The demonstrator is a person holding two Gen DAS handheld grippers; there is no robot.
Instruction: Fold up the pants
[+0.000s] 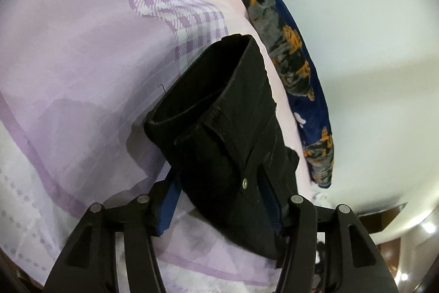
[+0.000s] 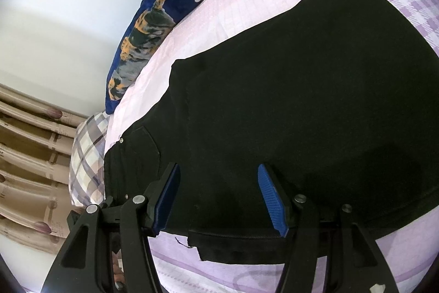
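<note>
The black pants (image 1: 219, 100) lie on the lilac bed sheet (image 1: 82, 73), folded into a thick bundle in the left wrist view, with a metal rivet showing. My left gripper (image 1: 219, 175) straddles the near end of the bundle. Its blue pads (image 1: 168, 206) stand at either side of the cloth, and sheet shows between the left pad and the fabric, so it is open. In the right wrist view the pants (image 2: 301, 87) spread wide and flat. My right gripper (image 2: 219, 168) hovers open over their near hem, its pads (image 2: 273, 201) well apart and pinching nothing.
A dark blue blanket (image 1: 288, 45) with an orange and grey print runs along the far side of the bed against the white wall (image 1: 370, 32). A plaid pillow (image 2: 87, 155) and beige curtains (image 2: 30, 155) lie to the left in the right wrist view.
</note>
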